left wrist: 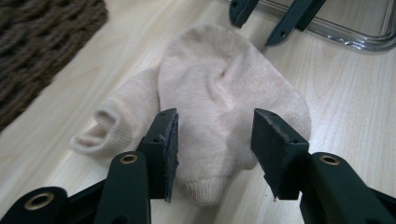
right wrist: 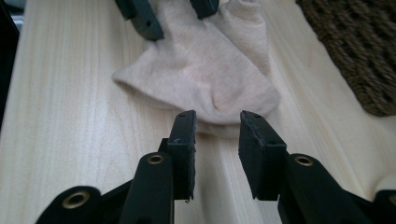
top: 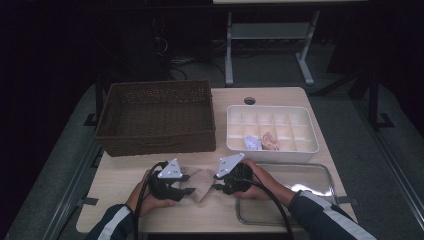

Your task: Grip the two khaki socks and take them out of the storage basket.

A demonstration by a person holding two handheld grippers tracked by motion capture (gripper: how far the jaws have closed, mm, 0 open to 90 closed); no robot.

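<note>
High view: dim, soft and grainy; room beyond the worktop near black. Glare on the metal tray rim at right. Both gripper views: bright, even light, sock sharp, near fingers slightly blurred, faint shadows.

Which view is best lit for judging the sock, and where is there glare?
High view: dim, room behind dark, sock washed out, glare on the metal tray rim. Left gripper view: bright, sock sharp, near jaws slightly soft. Right gripper view: bright, evenly lit, sock clear.
</note>
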